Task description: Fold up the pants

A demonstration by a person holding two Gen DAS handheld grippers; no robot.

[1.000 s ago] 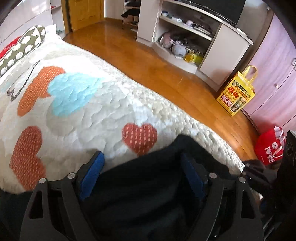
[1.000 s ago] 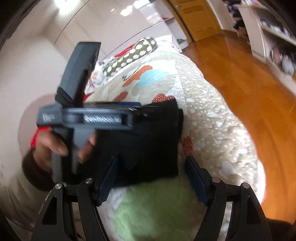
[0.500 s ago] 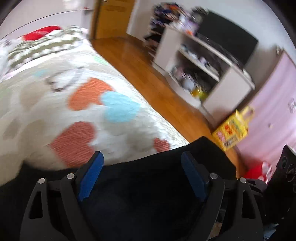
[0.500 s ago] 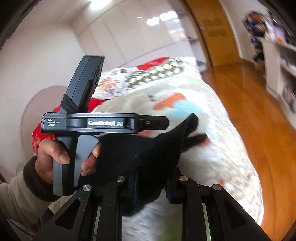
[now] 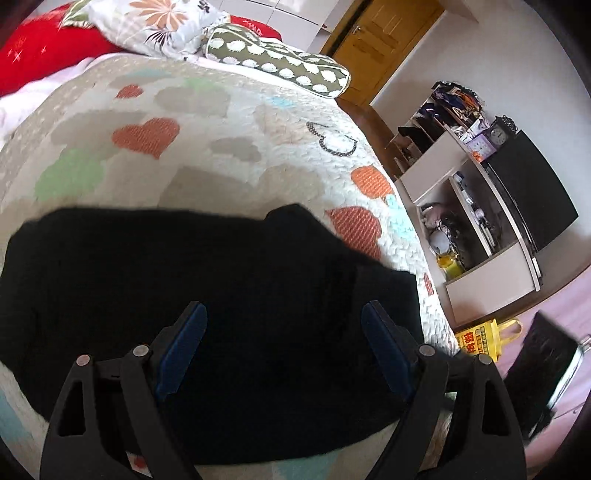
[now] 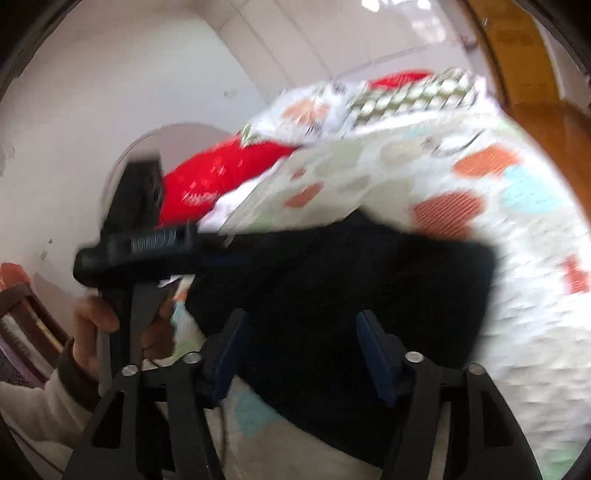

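The black pants [image 5: 207, 295] lie folded in a flat block on the heart-patterned quilt [image 5: 221, 140]. My left gripper [image 5: 284, 325] is open just above them, its blue-padded fingers [image 5: 181, 343] spread wide with nothing between them. In the blurred right wrist view the pants [image 6: 369, 280] lie under my right gripper [image 6: 301, 332], which is open and holds nothing. The left gripper's body [image 6: 140, 236] and the hand that holds it show at the left of that view.
Pillows lie at the head of the bed: a red one [image 5: 40, 55], a floral one [image 5: 155, 26] and a green dotted bolster [image 5: 280, 62]. Right of the bed are a wooden floor, a white shelf unit [image 5: 476, 229], a TV [image 5: 532, 195] and a yellow bag [image 5: 480, 339].
My right gripper was shut on the pants half a second ago and has opened. The pants now lie flat on the quilt. Both cameras have swung toward the head of the bed.
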